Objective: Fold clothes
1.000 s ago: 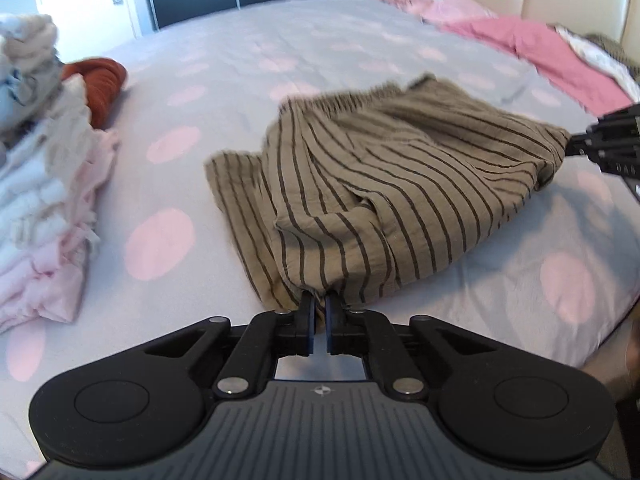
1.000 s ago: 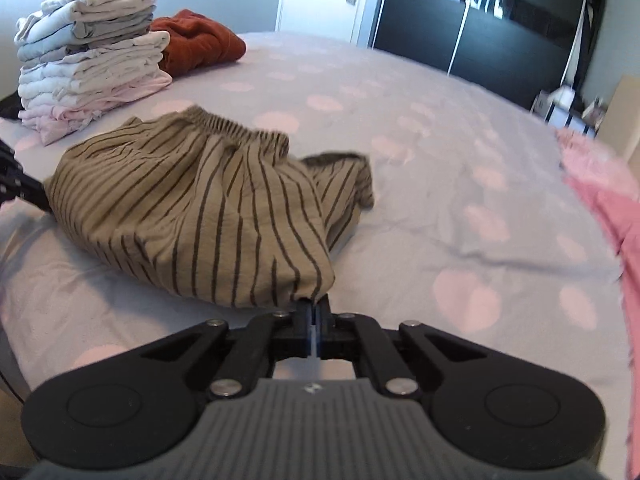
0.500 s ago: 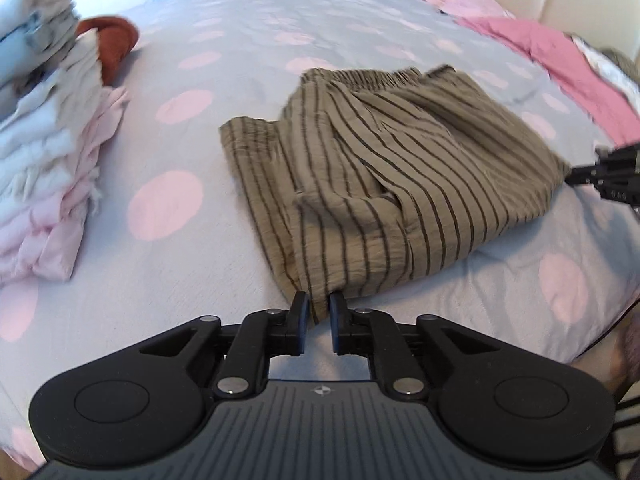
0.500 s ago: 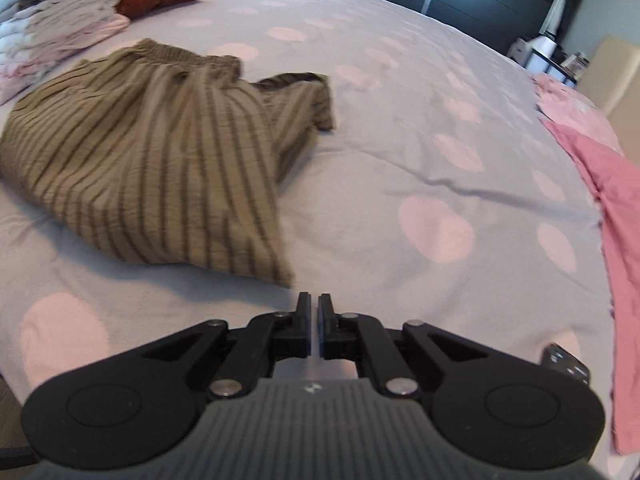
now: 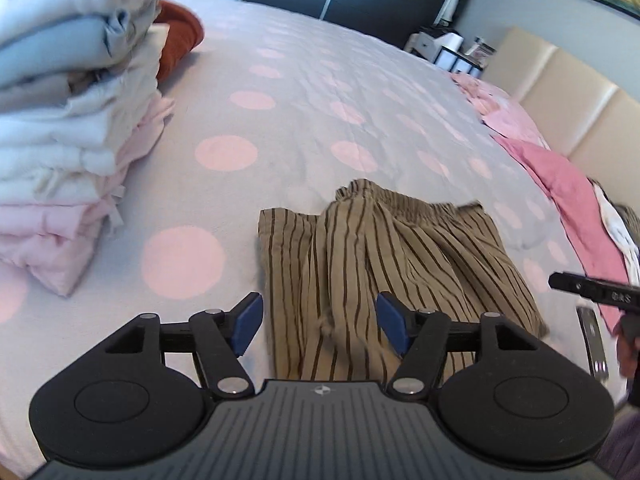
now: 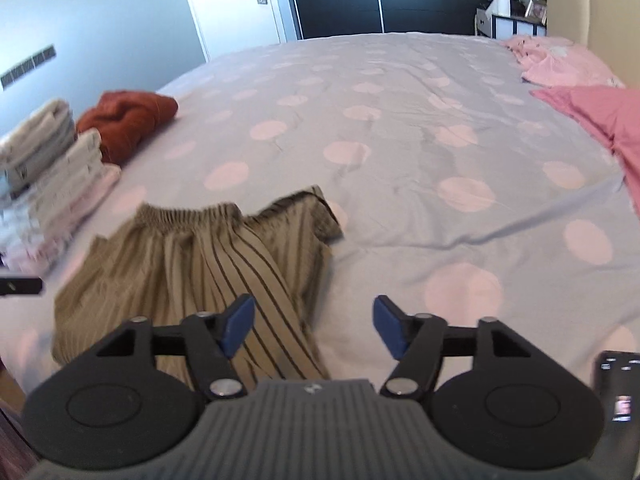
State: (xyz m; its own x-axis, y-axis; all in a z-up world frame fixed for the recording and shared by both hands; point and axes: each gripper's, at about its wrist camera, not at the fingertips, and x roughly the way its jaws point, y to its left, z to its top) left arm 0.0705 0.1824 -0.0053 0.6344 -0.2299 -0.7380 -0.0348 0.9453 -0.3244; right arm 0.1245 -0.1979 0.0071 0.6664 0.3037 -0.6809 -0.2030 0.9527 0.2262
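Observation:
Tan striped shorts lie folded on the grey bedspread with pink dots, waistband at the far side. My left gripper hovers over their near edge, jaws opening wide; cloth shows below the gap but the pads do not press it. In the right wrist view the same shorts lie at lower left. My right gripper is also opening, its left pad over the cloth's near corner, nothing pinched. The other gripper's tip shows at each view's edge.
A tall stack of folded white, grey and pink clothes stands at the left, a rust-red garment behind it. Pink garments lie along the right near a beige headboard. A phone sits at lower right.
Both grippers, shut on the shorts' near edge a second ago, have let go and opened wide. Both have drawn back, risen and rolled; the shorts now lie flat.

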